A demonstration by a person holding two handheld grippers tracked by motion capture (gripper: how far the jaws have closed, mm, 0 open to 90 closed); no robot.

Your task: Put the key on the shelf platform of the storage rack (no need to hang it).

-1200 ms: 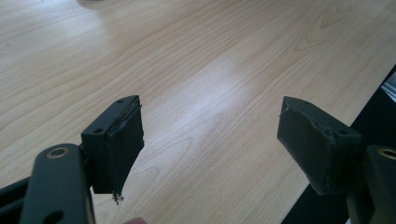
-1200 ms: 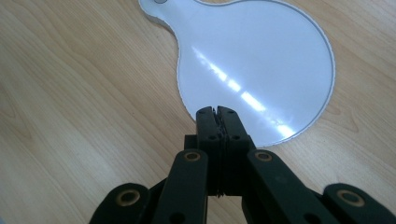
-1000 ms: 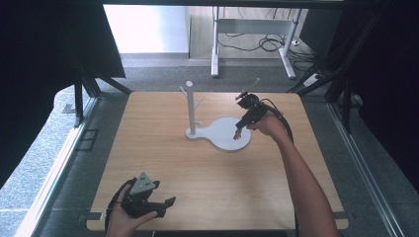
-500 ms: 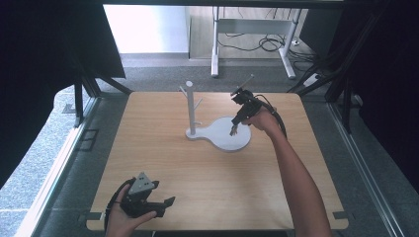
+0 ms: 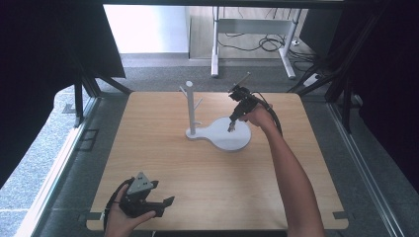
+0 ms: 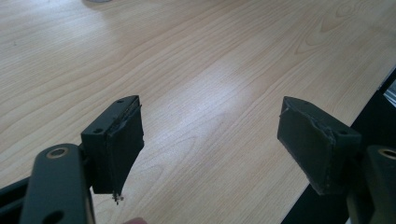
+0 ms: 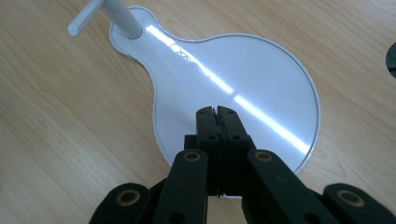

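**Right claw hanging over the white stand, pinched shut on nothing**

So the right claw [image 5: 231, 127] is pointing down at the round end of the white stand [image 5: 225, 137], which is sitting near the middle of the wooden table [image 5: 163, 128], a bit toward the far side. In the right gripper view the two jaws are pressing flat against each other with nothing between them, and the tips are hovering over the glossy round plate [image 7: 261, 79]; can't tell if they're actually touching it. The stand's upright post [image 5: 189, 106] with its little pegs is rising from the narrow end of the base, off to the left of the claw and apart from it.

The left claw [image 5: 160, 203] is resting way back at the near edge of the table, well apart from the stand. Its jaws are standing wide open, just bare wood showing between them
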